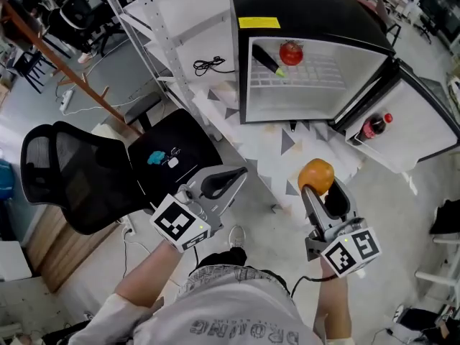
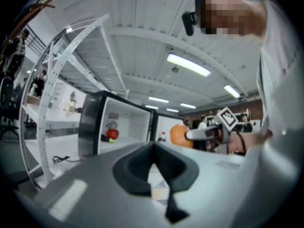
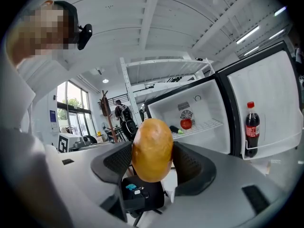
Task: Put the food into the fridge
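My right gripper (image 1: 318, 185) (image 3: 152, 163) is shut on an orange (image 1: 316, 175) (image 3: 152, 149), held in the air in front of the small black fridge (image 1: 305, 16), some way short of it. The fridge door (image 1: 413, 117) stands open to the right. On the white wire shelf (image 1: 298, 74) lie a red tomato (image 1: 291, 52) (image 3: 185, 123) and a dark cucumber (image 1: 267, 60). My left gripper (image 1: 233, 180) (image 2: 154, 167) is shut and holds nothing, left of the orange (image 2: 179, 136).
A cola bottle (image 1: 375, 126) (image 3: 251, 128) stands in the door rack. A black office chair (image 1: 108, 171) with small items on its seat is at the left. White metal shelving (image 1: 154, 42) with a black cable (image 1: 208, 66) stands beside the fridge.
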The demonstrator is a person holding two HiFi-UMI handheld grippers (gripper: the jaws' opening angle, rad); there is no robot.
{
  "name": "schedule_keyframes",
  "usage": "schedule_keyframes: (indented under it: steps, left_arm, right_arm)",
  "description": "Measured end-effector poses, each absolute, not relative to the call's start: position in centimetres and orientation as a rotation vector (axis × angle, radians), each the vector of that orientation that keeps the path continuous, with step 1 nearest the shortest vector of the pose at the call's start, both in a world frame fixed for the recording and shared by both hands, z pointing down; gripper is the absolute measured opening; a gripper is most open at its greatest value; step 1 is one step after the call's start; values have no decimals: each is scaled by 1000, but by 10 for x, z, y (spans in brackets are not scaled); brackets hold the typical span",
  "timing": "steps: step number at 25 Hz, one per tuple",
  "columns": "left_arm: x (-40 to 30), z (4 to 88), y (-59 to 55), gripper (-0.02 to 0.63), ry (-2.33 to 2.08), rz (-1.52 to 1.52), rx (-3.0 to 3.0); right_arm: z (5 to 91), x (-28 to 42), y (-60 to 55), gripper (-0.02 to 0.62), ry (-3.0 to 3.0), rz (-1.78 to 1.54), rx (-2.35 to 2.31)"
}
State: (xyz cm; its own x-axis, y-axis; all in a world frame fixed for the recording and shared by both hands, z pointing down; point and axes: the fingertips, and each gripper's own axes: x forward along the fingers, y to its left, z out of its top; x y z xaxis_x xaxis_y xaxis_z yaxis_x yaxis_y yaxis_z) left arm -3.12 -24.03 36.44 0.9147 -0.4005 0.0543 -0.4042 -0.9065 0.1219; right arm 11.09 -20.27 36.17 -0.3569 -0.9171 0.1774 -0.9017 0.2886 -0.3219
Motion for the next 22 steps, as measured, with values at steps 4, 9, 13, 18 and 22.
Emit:
schedule_keyframes:
  steps: [4, 9, 13, 18, 22]
  left_arm:
    - [-32, 363, -260, 8, -617, 37, 2946]
    - [-31, 362, -278, 8, -608, 34, 2955]
    - [-30, 363, -288, 8, -611, 31, 2957]
    - [-23, 365, -298, 8, -623, 29, 2948]
    - [-16, 367, -306, 8, -648, 41, 2937]
  right_arm:
    - [361, 110, -221, 275, 2486, -575, -1765]
    - [358, 112, -240, 275, 2486, -562, -1780]
    - [358, 116, -253, 275, 2489, -552, -1789]
    - [356, 126, -269, 275, 2515, -525, -1801]
    - [356, 140, -286, 275, 2546, -489, -1808]
